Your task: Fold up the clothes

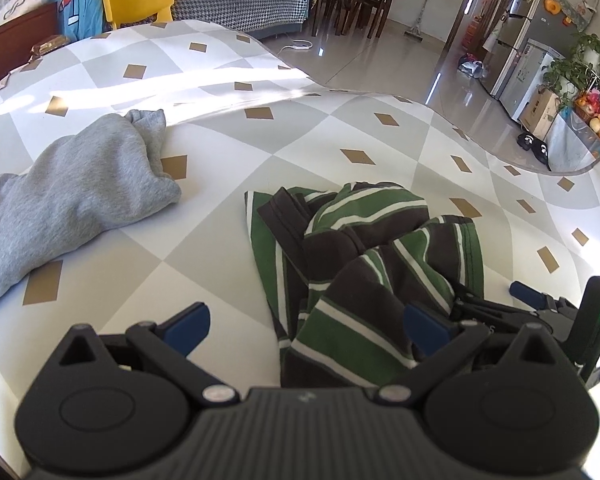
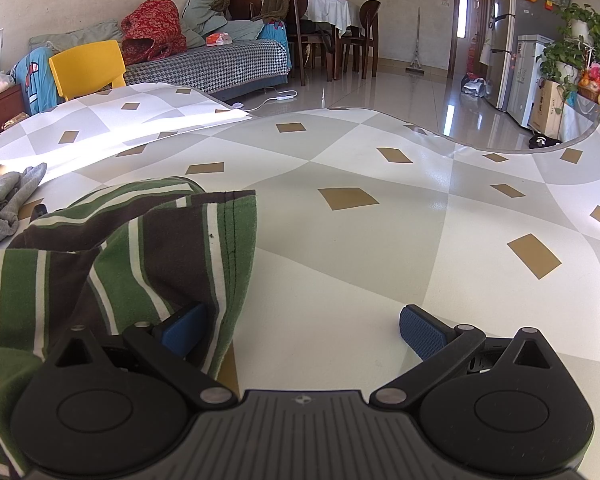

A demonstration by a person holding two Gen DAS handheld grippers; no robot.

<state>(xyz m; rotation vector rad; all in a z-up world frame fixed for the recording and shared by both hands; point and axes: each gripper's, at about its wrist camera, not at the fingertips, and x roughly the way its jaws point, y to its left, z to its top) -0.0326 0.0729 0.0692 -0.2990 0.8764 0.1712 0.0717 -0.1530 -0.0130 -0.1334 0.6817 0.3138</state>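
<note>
Left claw (image 1: 308,330) spread over striped shirt (image 1: 364,264), grey sweatshirt (image 1: 72,196) beside

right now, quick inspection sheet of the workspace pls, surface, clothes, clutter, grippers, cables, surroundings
surface: table under a diamond-print cover, sun patch at the far left.
job's things: striped shirt crumpled near both grippers; grey garment bunched to its left, apart from it.
clutter: nothing seen on the table besides the clothes.
grippers: left gripper open, shirt between its fingers; right gripper open, its left finger at the shirt's hem, right finger over bare table.
cables: white cable on the floor beyond the table.
surroundings: yellow chair, sofa, dining table with chairs, fridge, plants.
</note>
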